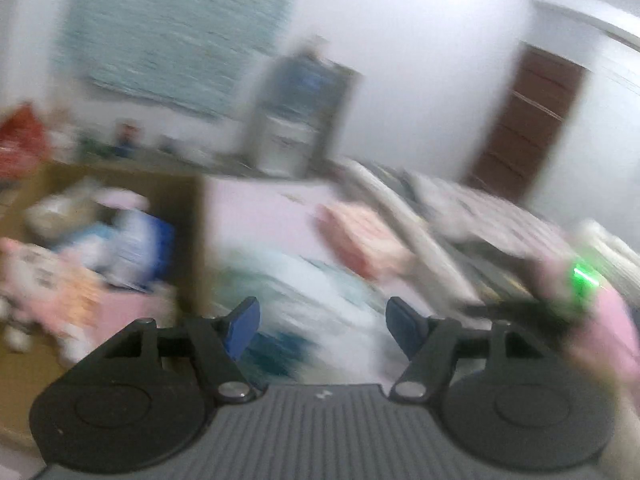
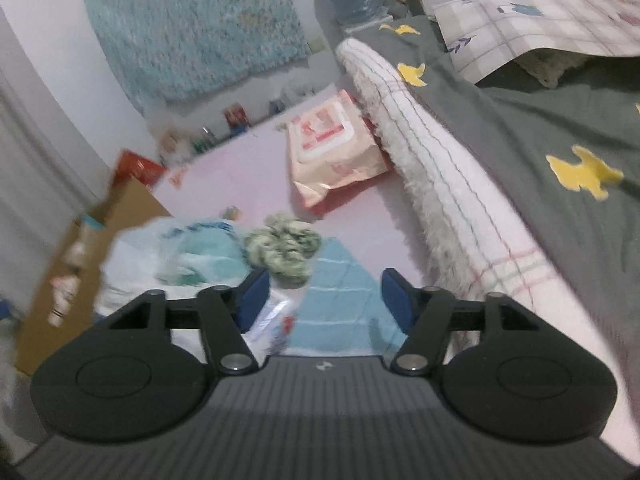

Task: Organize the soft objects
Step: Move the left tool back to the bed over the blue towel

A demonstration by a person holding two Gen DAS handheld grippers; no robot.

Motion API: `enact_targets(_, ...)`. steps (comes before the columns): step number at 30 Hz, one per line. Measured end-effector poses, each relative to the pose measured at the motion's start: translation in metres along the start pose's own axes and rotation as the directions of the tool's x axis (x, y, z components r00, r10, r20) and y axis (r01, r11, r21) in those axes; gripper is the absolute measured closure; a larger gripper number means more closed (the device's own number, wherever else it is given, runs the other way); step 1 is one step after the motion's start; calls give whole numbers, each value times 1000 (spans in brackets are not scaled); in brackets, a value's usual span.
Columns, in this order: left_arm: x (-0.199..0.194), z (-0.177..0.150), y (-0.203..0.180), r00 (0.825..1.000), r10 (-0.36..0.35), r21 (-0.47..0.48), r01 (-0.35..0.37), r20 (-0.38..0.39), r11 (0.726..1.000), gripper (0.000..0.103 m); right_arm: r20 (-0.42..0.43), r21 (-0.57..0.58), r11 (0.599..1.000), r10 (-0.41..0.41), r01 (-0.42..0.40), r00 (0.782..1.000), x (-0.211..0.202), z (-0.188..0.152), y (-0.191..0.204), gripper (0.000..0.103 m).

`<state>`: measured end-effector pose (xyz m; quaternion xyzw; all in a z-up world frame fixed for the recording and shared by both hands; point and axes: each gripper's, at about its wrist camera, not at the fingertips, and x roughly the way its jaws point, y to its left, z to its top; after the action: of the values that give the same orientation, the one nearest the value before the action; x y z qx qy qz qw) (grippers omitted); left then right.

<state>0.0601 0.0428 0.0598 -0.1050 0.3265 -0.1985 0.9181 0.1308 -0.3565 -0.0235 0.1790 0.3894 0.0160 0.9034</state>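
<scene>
My right gripper (image 2: 322, 300) hovers with its jaws spread and nothing between them above a light blue striped towel (image 2: 340, 300) lying on the pink bed sheet (image 2: 240, 168). A fuzzy green-and-white bundle (image 2: 284, 246) sits just beyond the towel, a crumpled plastic bag (image 2: 180, 256) beside its left edge and an orange wipes pack (image 2: 334, 148) farther up. My left gripper (image 1: 322, 326), jaws also apart and empty, points over the same towel in a heavily blurred view, a cardboard box (image 1: 100, 240) of soft toys off the towel's left.
</scene>
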Motion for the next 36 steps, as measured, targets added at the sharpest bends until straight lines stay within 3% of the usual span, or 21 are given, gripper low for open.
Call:
enact_targets(2, 13, -12, -17, 997, -56, 12, 57, -59, 998, 32, -44, -26, 999, -25, 24, 999, 17, -1, -1, 61)
enact_targets(5, 38, -33, -39, 985, -82, 50, 91, -151, 995, 33, -116, -93, 994, -64, 54, 991, 32, -13, 5, 68)
enact_targets(10, 70, -67, -58, 950, -163, 45, 181, -267, 982, 33, -151, -160, 983, -112, 87, 982, 27, -37, 14, 80)
enact_targets(17, 94, -88, -68, 931, -188, 61, 217, -312, 974, 33, -192, 74, 997, 3, 12, 981, -5, -72, 2, 84)
enact_targets(23, 108, -99, -84, 927, -168, 133, 223, -335, 966, 33, -187, 369, 925, 174, -95, 967, -19, -110, -13, 83)
enact_targets(27, 113, -97, -98, 927, -175, 192, 248, -333, 949, 32, -173, 406, 901, 242, -155, 955, -27, -125, -9, 82)
enact_targets(31, 121, -96, -120, 931, -176, 279, 270, -320, 921, 28, -106, 416, 895, 220, -158, 970, -41, -121, -20, 80)
enact_targets(36, 146, -98, -153, 915, -191, 361, 323, -356, 875, 27, -26, 444, 877, 216, -183, 976, -53, -113, -41, 79)
